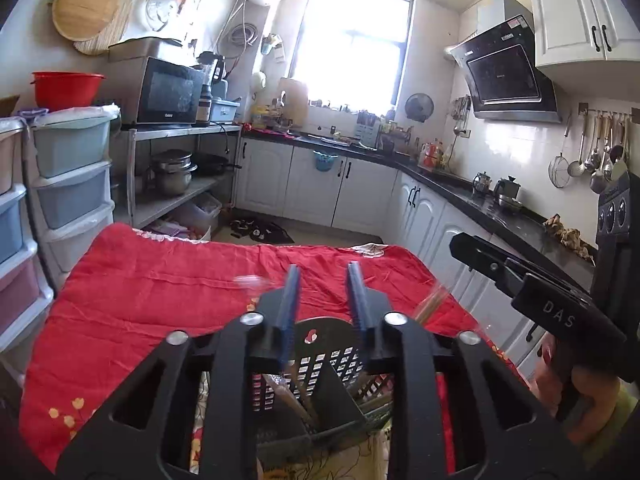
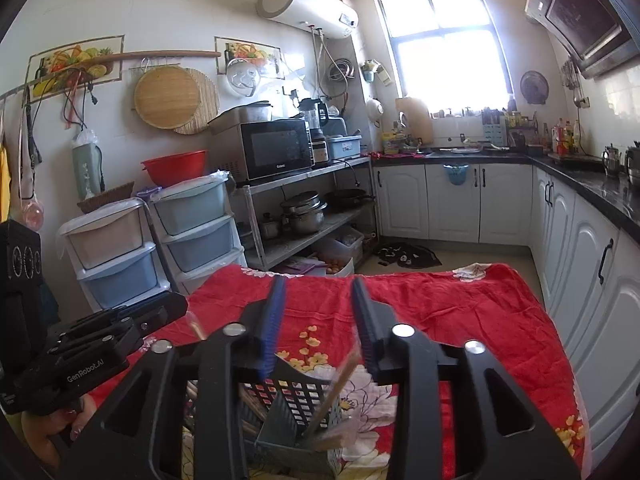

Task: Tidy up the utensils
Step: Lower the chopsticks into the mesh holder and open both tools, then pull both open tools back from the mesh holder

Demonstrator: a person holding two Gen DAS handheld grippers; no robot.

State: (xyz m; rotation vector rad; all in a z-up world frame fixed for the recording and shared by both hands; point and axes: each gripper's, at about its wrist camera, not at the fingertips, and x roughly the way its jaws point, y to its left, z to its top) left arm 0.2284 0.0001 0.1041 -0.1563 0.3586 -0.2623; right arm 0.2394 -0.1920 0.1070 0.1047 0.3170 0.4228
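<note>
I see one dark perforated plastic utensil basket [image 2: 298, 408] on the red quilted cloth [image 2: 460, 312], wooden chopsticks [image 2: 334, 392] leaning inside (too blurred to count). My left gripper [image 1: 324, 276] and right gripper [image 2: 318, 288] hover above the basket, ribbed blue pads spread, gripping nothing. Bare cloth stretches beyond the basket to its far edge.

- red floral cloth [image 2: 460, 312] covering table
- microwave [image 1: 168, 92] on metal shelf rack [image 2: 304, 216], pots [image 2: 304, 212] below
- red basin [image 1: 67, 89] atop plastic drawer units [image 2: 192, 220]
- range hood [image 1: 506, 76], bright window [image 2: 444, 44]
</note>
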